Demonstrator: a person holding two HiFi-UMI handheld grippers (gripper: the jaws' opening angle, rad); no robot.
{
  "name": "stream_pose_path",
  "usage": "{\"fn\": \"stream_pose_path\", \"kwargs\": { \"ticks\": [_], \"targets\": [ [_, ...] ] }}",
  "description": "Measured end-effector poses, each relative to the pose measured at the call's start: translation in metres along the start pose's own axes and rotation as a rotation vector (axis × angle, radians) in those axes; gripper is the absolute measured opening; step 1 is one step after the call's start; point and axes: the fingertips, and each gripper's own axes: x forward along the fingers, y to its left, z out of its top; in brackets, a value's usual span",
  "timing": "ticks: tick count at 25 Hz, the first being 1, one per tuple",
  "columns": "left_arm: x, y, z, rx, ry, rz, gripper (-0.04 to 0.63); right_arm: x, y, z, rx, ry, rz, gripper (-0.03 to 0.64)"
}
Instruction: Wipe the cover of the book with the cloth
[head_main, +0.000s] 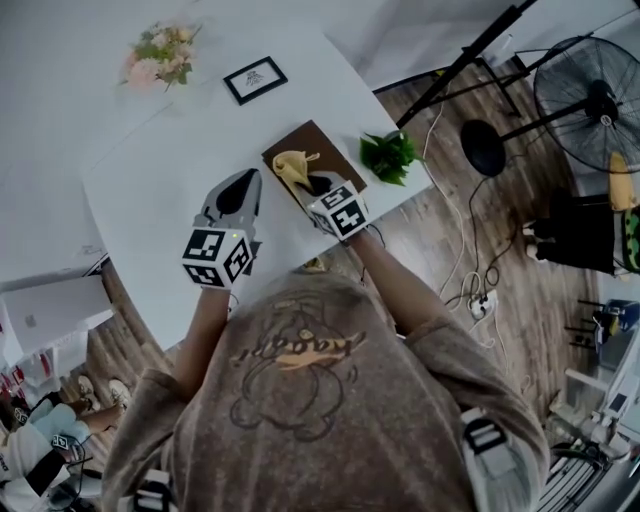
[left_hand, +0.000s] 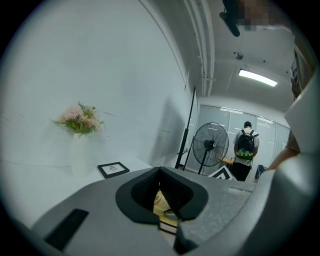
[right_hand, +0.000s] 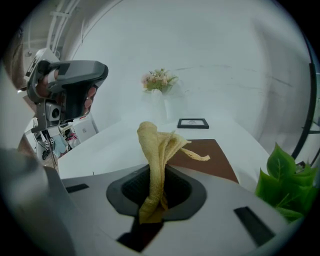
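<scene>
Seen from within, this looks like a staged studio or test room in an office-type building. A plain white table (head_main: 150, 200) holds only props: a vase of flowers (head_main: 160, 55), a small picture frame (head_main: 254, 79) and a green plant (head_main: 388, 156). At the right of the head view, the wood-look floor (head_main: 430, 250) holds a standing fan (head_main: 590, 100), a black stand (head_main: 470, 55) and loose cables (head_main: 480, 298). In the right half of the left gripper view are a strip ceiling light (left_hand: 257, 77), glass partitions (left_hand: 220, 117) and a person with a backpack (left_hand: 245, 150).

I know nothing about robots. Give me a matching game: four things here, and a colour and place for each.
1 cloth
2 book
3 plant
4 frame

a green, beside the book
b yellow, in the right gripper
c black-edged, near the flowers
d brown, flat on the table

Pairs: 1-b, 2-d, 3-a, 4-c
</scene>
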Motion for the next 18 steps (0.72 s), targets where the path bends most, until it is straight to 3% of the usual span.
{"fn": "stream_pose_path", "kwargs": {
  "ticks": [18],
  "targets": [
    [0.02,-0.029,-0.013,0.006,0.042,-0.085,0.003,-0.064,0.009,-0.055,0.051,-0.005,0.006,0.061]
  ]
}}
